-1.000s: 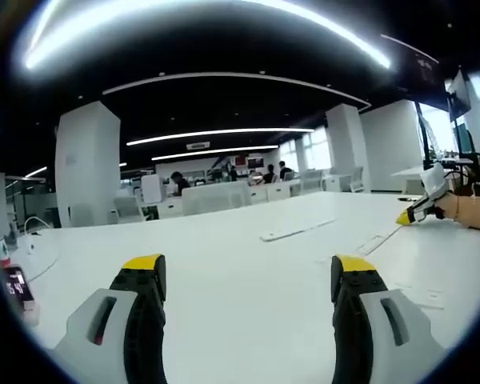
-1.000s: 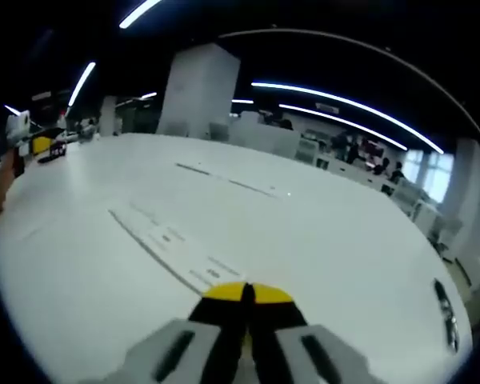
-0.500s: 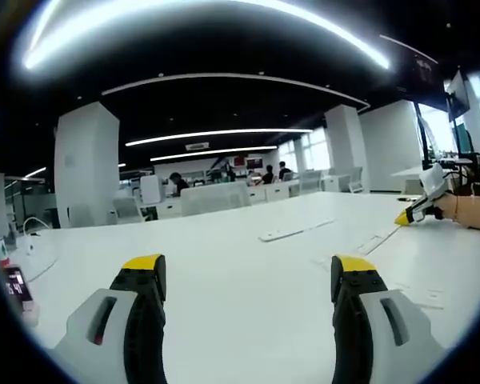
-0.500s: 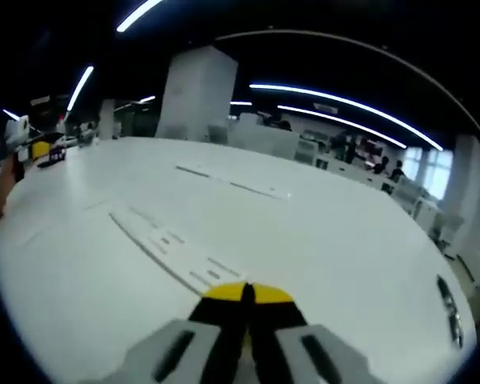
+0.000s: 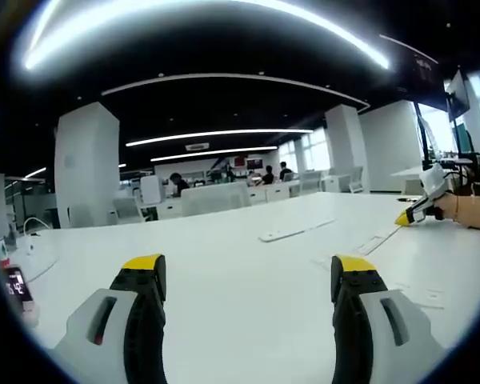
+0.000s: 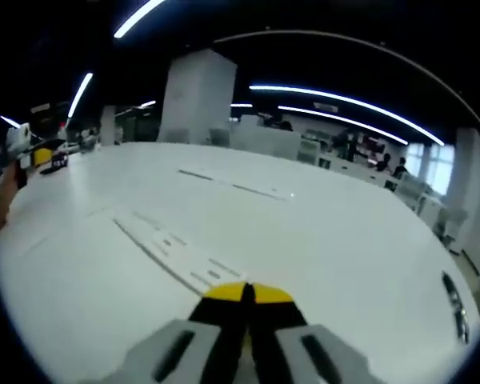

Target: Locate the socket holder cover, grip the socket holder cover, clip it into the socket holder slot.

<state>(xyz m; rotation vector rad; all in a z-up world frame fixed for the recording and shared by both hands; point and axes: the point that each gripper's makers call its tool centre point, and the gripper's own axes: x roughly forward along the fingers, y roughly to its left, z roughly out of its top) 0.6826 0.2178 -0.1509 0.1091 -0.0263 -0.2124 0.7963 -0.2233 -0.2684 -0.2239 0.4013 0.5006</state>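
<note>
L gripper (image 5: 248, 276), yellow-tipped, jaws spread wide, nothing between them, low over the white table (image 5: 224, 312). Long flat white socket holder cover (image 5: 296, 232) lies well ahead, slightly right of the jaws. R gripper (image 6: 245, 293), jaws pinched together w/ nothing visible between, sits at the near end of the long white recessed socket holder slot (image 6: 172, 248), which runs away to the far left.

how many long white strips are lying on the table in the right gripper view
2. One long strip runs diagonally just beyond the shut right gripper. A thinner strip lies farther back near the middle of the table. Others may be hidden, since white on white is hard to tell.
</note>
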